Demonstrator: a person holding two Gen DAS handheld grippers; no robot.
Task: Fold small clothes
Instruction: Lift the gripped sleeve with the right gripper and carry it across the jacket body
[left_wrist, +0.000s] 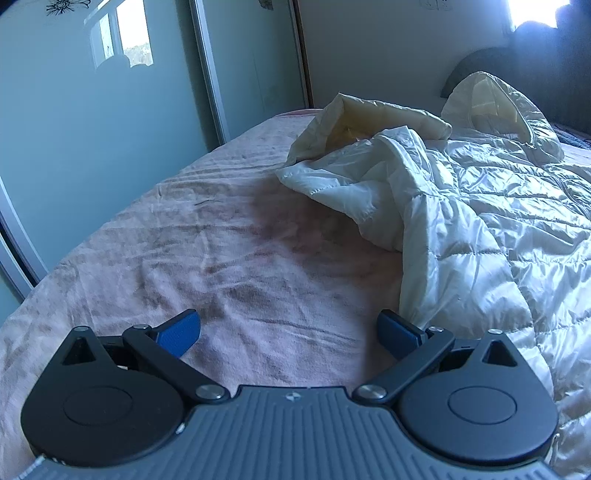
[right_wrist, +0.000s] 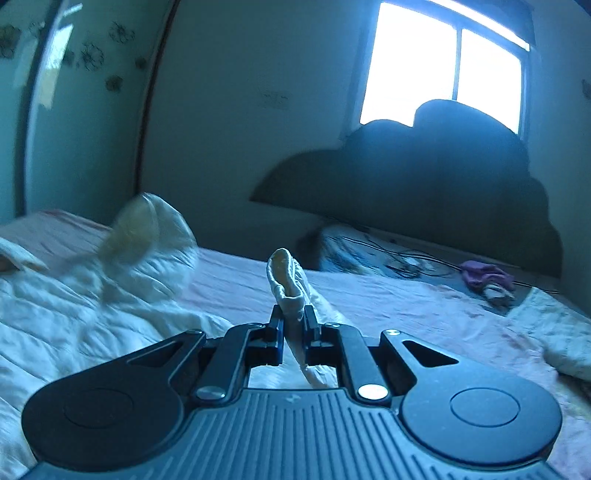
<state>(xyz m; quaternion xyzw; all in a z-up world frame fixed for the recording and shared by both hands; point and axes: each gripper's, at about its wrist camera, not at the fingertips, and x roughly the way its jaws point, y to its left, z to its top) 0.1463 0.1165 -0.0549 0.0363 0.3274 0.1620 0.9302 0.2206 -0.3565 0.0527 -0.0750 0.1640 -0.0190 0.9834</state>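
Observation:
A white quilted hooded jacket (left_wrist: 480, 206) lies crumpled on the pink bedspread (left_wrist: 207, 236), its sleeve (left_wrist: 354, 184) folded over toward the left and its hood (left_wrist: 502, 110) at the back. My left gripper (left_wrist: 290, 330) is open and empty, low over the bedspread just left of the jacket's hem. My right gripper (right_wrist: 293, 325) is shut on a cuff or edge of the jacket (right_wrist: 288, 280), which sticks up between the jaws. The rest of the jacket (right_wrist: 74, 288) lies to its left, the hood (right_wrist: 147, 229) blurred.
Sliding wardrobe doors (left_wrist: 110, 110) stand along the bed's left side. A dark headboard (right_wrist: 424, 177) is at the back under a bright window (right_wrist: 443, 70). A purple item (right_wrist: 484, 277), cables (right_wrist: 402, 262) and a floral quilt (right_wrist: 561, 332) lie at the right.

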